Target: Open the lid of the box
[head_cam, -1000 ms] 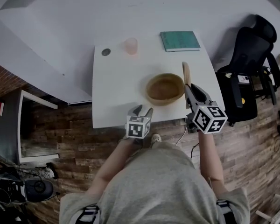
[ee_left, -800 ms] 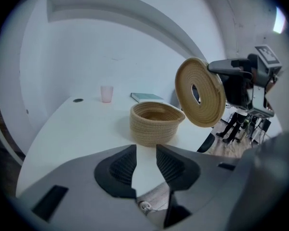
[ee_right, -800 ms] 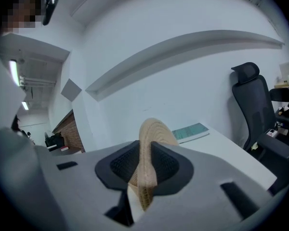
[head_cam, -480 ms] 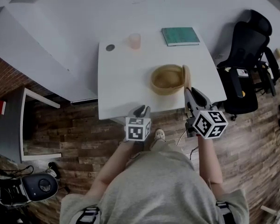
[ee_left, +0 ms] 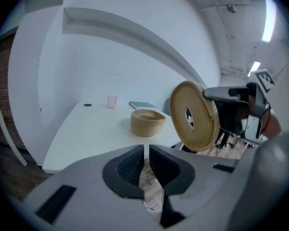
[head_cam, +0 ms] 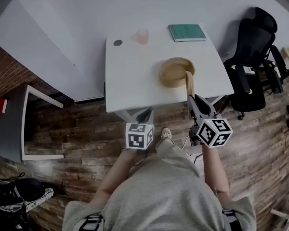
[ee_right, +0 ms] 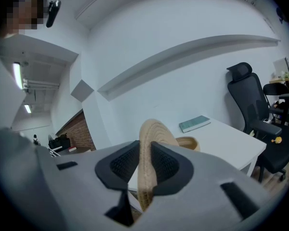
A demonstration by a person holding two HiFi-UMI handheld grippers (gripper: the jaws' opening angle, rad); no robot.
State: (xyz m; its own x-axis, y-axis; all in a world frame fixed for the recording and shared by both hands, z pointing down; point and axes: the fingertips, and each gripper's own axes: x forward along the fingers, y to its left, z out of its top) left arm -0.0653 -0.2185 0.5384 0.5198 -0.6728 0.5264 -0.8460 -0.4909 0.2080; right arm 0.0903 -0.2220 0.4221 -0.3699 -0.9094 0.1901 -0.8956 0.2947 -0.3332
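The round woven box (head_cam: 175, 71) stands lidless on the white table (head_cam: 135, 81), near its front right; it also shows in the left gripper view (ee_left: 147, 122) and right gripper view (ee_right: 188, 142). My right gripper (head_cam: 192, 99) is shut on the woven lid (head_cam: 189, 83), held on edge at the table's front edge, off the box. The lid (ee_right: 148, 162) fills the gap between the right jaws, and hangs in mid air in the left gripper view (ee_left: 193, 114). My left gripper (head_cam: 146, 114) hovers off the table's front edge; its jaws have just been closing and stand together (ee_left: 146, 153), empty.
A pink cup (head_cam: 142, 35), a small dark disc (head_cam: 117, 43) and a green book (head_cam: 186, 32) lie at the table's far side. A black office chair (head_cam: 253, 47) stands right of the table. A low side table (head_cam: 19, 124) sits at the left on the wood floor.
Both grippers have drawn back from the table toward the person. The lid has come away from beside the box with the right gripper. The left jaws have closed on nothing.
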